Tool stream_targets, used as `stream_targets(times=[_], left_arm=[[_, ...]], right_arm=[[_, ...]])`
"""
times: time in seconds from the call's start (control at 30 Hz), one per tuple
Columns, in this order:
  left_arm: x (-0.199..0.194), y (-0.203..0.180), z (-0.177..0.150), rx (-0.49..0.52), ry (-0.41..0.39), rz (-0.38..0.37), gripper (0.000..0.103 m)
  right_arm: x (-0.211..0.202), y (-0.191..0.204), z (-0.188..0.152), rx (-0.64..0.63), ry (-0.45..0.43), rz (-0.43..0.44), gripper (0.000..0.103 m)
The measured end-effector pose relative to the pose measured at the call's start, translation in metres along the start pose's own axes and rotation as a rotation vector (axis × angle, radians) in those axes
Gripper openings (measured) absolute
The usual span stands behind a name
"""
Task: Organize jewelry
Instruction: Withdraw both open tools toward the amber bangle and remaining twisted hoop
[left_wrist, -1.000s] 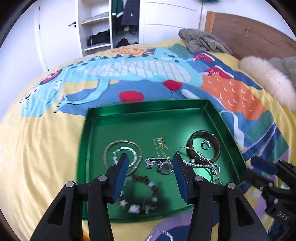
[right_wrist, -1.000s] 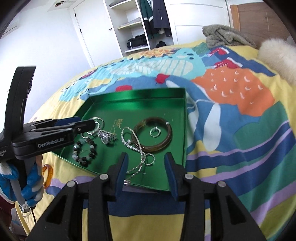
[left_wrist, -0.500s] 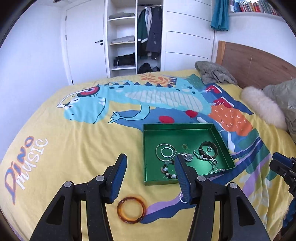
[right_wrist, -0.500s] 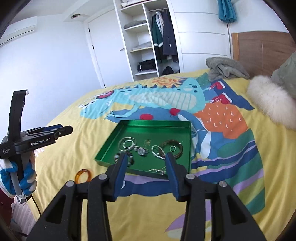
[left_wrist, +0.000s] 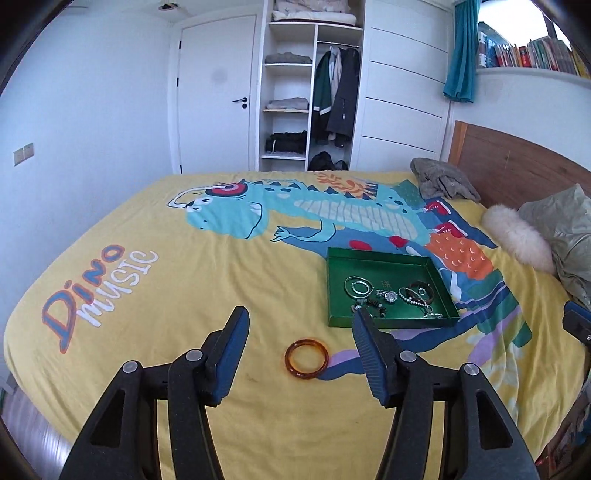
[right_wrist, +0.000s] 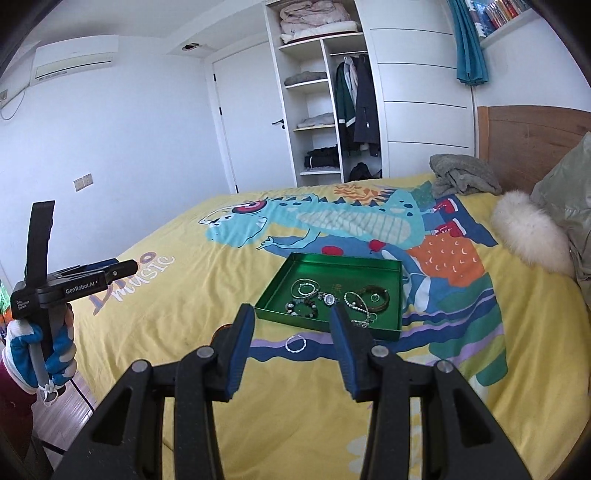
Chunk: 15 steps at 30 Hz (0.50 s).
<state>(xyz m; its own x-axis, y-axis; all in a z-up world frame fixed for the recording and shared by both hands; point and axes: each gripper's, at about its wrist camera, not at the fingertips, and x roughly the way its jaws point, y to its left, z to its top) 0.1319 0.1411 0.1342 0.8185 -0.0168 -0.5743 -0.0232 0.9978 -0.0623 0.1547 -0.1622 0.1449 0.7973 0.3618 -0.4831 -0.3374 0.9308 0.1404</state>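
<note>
A green tray (left_wrist: 334, 280) lies on the bed and holds several pieces of jewelry: silver rings, a watch, a beaded bracelet, a dark bangle and a chain. It also shows in the right wrist view (right_wrist: 391, 325). An amber bangle (left_wrist: 306, 358) lies on the bedspread in front of the tray. A small silver bracelet (right_wrist: 295, 344) lies by the tray's near edge. My left gripper (left_wrist: 299, 354) is open and empty, well back from the tray, with the amber bangle seen between its fingers. My right gripper (right_wrist: 291, 343) is open and empty, also held back above the bed.
The yellow dinosaur bedspread (left_wrist: 184, 266) covers the bed. A grey garment (left_wrist: 441, 179), a white fluffy pillow (left_wrist: 517, 238) and a wooden headboard (left_wrist: 517, 162) are at the far right. An open wardrobe (left_wrist: 310, 92) stands behind. The hand-held left gripper (right_wrist: 70, 284) shows in the right wrist view.
Both grippers have pulled up and back from over the tray to well clear of it. Both stay open and empty. The amber bangle and silver bracelet have come into view.
</note>
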Motion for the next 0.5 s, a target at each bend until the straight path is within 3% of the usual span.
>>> stream_targets(times=[0.27,0.5], left_arm=[[-0.053,0.018,-0.01,-0.031,-0.054,0.015,0.058],[-0.073,0.018,-0.009,-0.022,-0.095,0.003,0.058]], right_arm=[[-0.046,0.026,-0.006,-0.036,-0.051,0.027,0.041],[-0.069,0.04,-0.002,-0.061,-0.087,0.028,0.041]])
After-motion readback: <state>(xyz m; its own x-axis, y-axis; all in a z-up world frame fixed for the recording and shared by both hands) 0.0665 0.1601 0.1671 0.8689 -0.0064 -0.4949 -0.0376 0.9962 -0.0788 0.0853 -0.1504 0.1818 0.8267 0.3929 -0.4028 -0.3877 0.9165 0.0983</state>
